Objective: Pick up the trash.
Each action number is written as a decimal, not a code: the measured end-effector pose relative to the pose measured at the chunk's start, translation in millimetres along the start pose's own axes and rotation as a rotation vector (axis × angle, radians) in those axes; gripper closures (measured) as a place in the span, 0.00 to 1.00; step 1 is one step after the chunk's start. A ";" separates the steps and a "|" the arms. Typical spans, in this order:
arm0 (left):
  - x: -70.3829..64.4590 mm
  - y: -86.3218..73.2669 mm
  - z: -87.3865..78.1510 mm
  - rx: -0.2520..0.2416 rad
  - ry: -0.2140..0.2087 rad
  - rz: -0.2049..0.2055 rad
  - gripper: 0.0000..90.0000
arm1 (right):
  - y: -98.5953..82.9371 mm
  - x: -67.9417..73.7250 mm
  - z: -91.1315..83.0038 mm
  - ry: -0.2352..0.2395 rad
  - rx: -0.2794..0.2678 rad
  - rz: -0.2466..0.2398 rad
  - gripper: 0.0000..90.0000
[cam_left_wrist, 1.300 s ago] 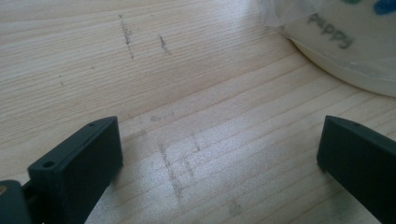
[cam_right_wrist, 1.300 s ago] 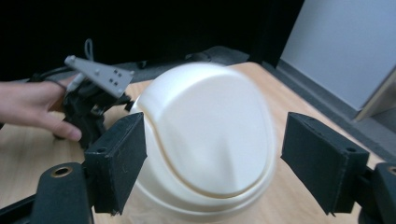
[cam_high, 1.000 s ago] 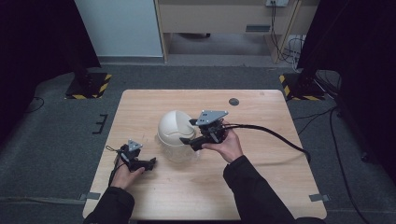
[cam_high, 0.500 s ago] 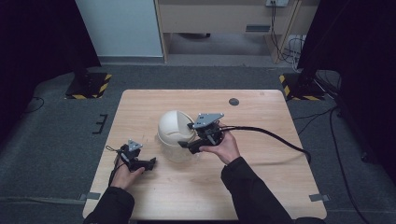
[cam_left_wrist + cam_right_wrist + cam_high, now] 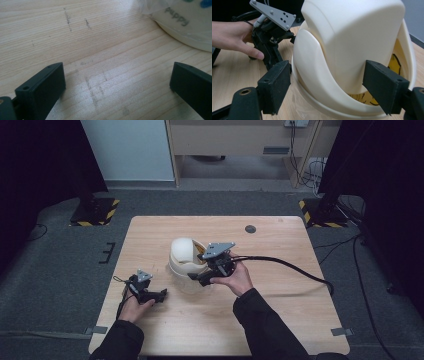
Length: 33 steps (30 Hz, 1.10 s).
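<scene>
A cream plastic container [image 5: 184, 256] with a domed swing lid stands mid-table on the wooden table [image 5: 280, 245]. In the right gripper view the container [image 5: 347, 42] is tilted open, with yellow print inside its rim. My right gripper [image 5: 200, 279] [image 5: 329, 87] is open, its jaws straddling the container's lower front, one on each side. My left gripper [image 5: 159, 295] [image 5: 117, 82] rests open on the table to the container's left, nothing between its jaws. The container's base [image 5: 185, 25] with grey lettering sits at the top right of the left gripper view.
A small black disc [image 5: 250, 228] lies near the table's far edge. The right gripper's black cable [image 5: 290, 265] runs off the right side of the table. Clear plastic film [image 5: 304, 107] lies under the container. The left hand and its gripper [image 5: 270, 37] sit beyond the container.
The right gripper has edged a little left, closer around the container, and the lid looks tipped further back. The left gripper has stayed put.
</scene>
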<state>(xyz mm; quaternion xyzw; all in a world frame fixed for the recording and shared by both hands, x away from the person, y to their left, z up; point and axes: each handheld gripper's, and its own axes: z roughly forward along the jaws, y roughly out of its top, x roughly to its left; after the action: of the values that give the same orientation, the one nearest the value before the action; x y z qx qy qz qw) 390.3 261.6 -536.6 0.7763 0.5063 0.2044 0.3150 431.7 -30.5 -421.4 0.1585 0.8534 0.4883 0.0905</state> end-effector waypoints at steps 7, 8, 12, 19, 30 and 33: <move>0.0 0.0 0.0 0.000 0.000 0.000 0.00 | -2.0 -0.6 6.0 0.015 0.012 0.010 0.25; 0.0 0.0 0.0 0.000 0.000 0.000 0.00 | -2.4 -0.5 6.9 0.019 0.012 0.011 0.25; 0.0 0.0 0.0 0.000 0.000 0.000 0.00 | -3.1 -0.1 10.2 0.028 0.016 0.015 0.25; 0.0 0.0 0.0 0.000 0.000 0.000 0.00 | -1.2 1.7 10.1 0.033 0.009 0.011 0.26; 0.0 0.0 0.0 0.000 0.000 0.000 0.00 | 9.5 -5.5 -18.5 -0.012 -0.006 -0.007 0.27; 0.0 0.0 0.0 0.000 0.000 0.000 0.00 | 8.7 -11.3 -29.0 -0.033 -0.032 0.016 0.27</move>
<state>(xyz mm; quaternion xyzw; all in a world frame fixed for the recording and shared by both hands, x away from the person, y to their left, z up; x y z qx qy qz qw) 390.3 261.6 -536.6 0.7763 0.5063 0.2043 0.3150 434.9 -53.8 -399.2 0.1720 0.8426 0.4999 0.1033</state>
